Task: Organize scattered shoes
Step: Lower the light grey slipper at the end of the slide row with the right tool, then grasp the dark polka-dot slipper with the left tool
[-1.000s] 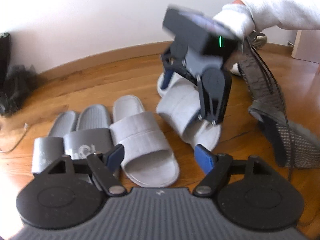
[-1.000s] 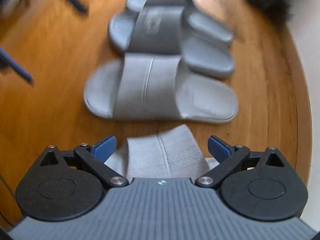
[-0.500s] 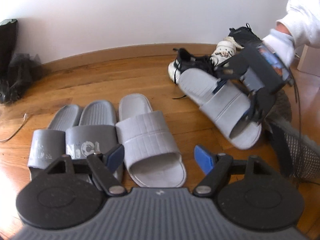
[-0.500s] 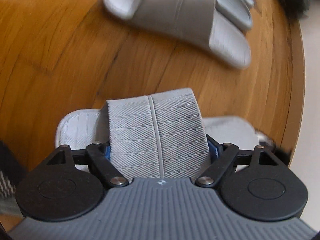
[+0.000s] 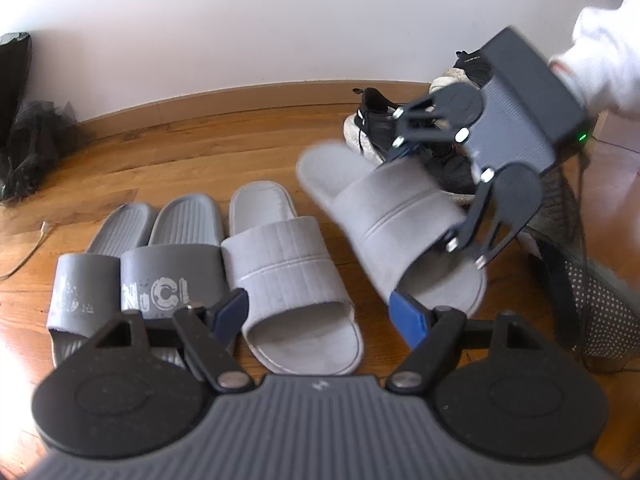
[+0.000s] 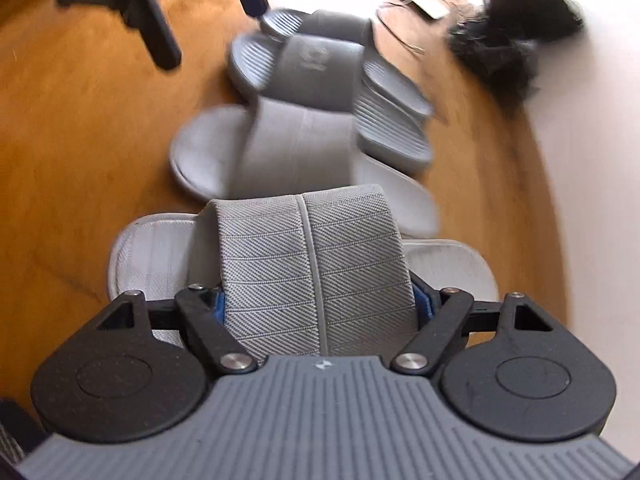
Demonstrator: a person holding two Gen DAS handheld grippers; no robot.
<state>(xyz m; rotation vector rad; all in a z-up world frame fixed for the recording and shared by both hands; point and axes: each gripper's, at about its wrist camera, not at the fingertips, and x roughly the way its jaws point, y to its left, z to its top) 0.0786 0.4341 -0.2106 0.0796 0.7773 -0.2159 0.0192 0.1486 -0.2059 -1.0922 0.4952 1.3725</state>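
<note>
From my left hand's camera, I see my left gripper low in the picture. Its jaws are spread wide and nothing is between them. Past the blue fingertips, three slippers lie side by side on the wood floor. Two are dark grey slippers with white letters on the straps. Next to them, touching, lies a light grey slipper with its open toe end toward me. It sits just beyond the gap of my left jaws, not inside it.

To the right, my right gripper holds a second light grey slipper. My jaws pinch its wide strap from both sides. This slipper is tilted, with its heel end pointing toward the wall. It is near the first light grey one but not in line with it. Behind it are black sneakers by the wall. A mesh shoe is at the far right. A white sleeve is over my right hand.

From my right hand's camera, the ribbed strap fills the space between my right jaws. The blue pads press on its two edges. My jaws are clamped on the strap. Beyond the held slipper lies the other light grey slipper, then the two dark grey ones, all a bit blurry. My left gripper's black fingers show at the top left. A black furry thing lies near the wall.
</note>
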